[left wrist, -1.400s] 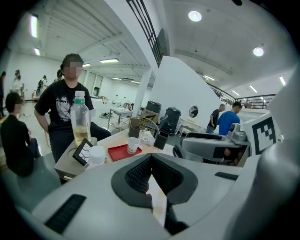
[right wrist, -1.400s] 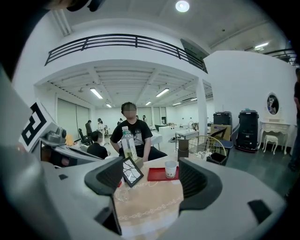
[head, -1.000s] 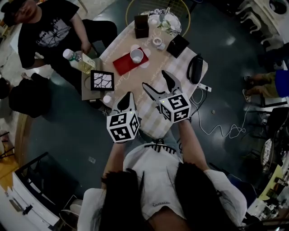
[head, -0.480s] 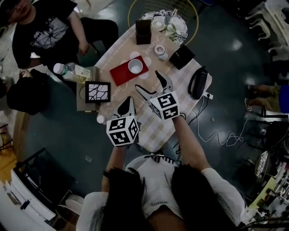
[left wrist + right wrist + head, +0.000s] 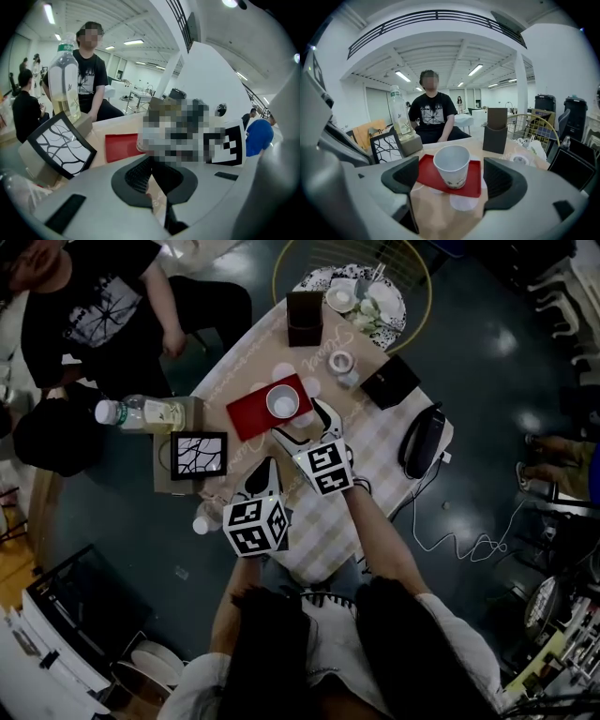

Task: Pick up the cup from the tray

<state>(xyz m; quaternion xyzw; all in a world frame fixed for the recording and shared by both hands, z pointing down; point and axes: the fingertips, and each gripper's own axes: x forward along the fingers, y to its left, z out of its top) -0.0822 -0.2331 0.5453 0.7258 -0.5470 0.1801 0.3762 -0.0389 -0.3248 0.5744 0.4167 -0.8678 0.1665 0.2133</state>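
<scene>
Just ahead of the right gripper's [image 5: 302, 423] empty fingers [image 5: 401, 176], which have just been opening wide, the cup [image 5: 451, 165] stands upright on the red tray [image 5: 474, 180], with a framed picture [image 5: 386, 145] and bottle [image 5: 400, 117] to their left, a dark box [image 5: 495, 131] beyond, and the left gripper's [image 5: 262, 470] fingers closed on nothing.

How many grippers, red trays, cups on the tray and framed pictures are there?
grippers: 2 (left gripper, right gripper)
red tray: 1
cup on the tray: 1
framed picture: 1
Total: 5
</scene>
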